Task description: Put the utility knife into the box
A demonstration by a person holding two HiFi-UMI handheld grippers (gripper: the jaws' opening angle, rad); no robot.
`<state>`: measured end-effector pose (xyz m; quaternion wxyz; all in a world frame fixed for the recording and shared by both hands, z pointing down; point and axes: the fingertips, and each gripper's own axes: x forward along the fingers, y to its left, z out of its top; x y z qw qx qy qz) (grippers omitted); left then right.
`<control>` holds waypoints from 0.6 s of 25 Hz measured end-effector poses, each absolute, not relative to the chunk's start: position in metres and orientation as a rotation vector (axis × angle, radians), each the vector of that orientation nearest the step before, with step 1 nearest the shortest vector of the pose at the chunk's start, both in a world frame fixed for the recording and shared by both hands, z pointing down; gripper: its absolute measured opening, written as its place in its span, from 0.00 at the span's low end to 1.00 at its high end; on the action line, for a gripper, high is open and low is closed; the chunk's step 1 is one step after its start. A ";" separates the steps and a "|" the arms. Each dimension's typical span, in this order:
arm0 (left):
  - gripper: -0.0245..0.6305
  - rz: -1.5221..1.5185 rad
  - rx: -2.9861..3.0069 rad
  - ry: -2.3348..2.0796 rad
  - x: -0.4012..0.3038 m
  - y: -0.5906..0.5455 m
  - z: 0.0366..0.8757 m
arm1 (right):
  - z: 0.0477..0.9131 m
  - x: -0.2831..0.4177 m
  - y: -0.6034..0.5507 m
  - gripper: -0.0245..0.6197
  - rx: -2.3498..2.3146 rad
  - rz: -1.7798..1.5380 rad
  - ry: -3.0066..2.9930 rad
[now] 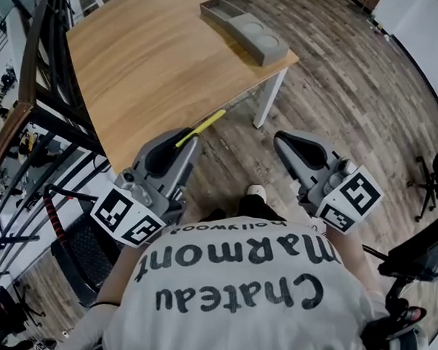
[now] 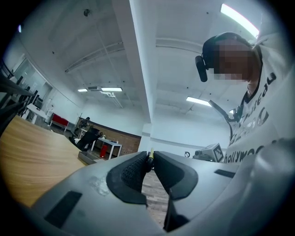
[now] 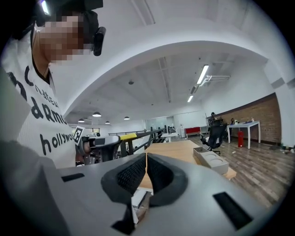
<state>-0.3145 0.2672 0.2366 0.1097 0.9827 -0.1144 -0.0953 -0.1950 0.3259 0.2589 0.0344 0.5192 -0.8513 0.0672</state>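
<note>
The yellow utility knife (image 1: 201, 128) sticks out from my left gripper (image 1: 184, 142), pointing toward the near edge of the wooden table (image 1: 137, 62). That gripper is shut on it; in the left gripper view only the knife's yellow tip (image 2: 150, 154) shows between the pads. The grey box (image 1: 243, 30), a long tray with round recesses, lies at the table's far right corner, well away from both grippers. My right gripper (image 1: 284, 140) is held over the floor right of the table, shut with nothing in it. The box (image 3: 213, 160) and the knife (image 3: 126, 136) also show in the right gripper view.
A black metal railing (image 1: 37, 122) runs along the table's left side. A black chair (image 1: 81, 251) stands at my lower left and an office chair (image 1: 433, 176) at the right. The table's white leg (image 1: 270, 98) stands on plank floor.
</note>
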 end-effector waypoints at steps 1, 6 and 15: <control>0.11 -0.280 2.885 -0.338 -0.307 0.264 0.238 | 0.261 -0.187 0.322 0.05 1.596 0.215 -2.617; 0.11 -0.247 2.879 -0.360 -0.269 0.248 0.241 | 0.262 -0.149 0.303 0.05 1.576 0.231 -2.626; 0.11 -0.228 2.878 -0.403 -0.209 0.220 0.240 | 0.268 -0.087 0.269 0.05 1.525 0.280 -2.658</control>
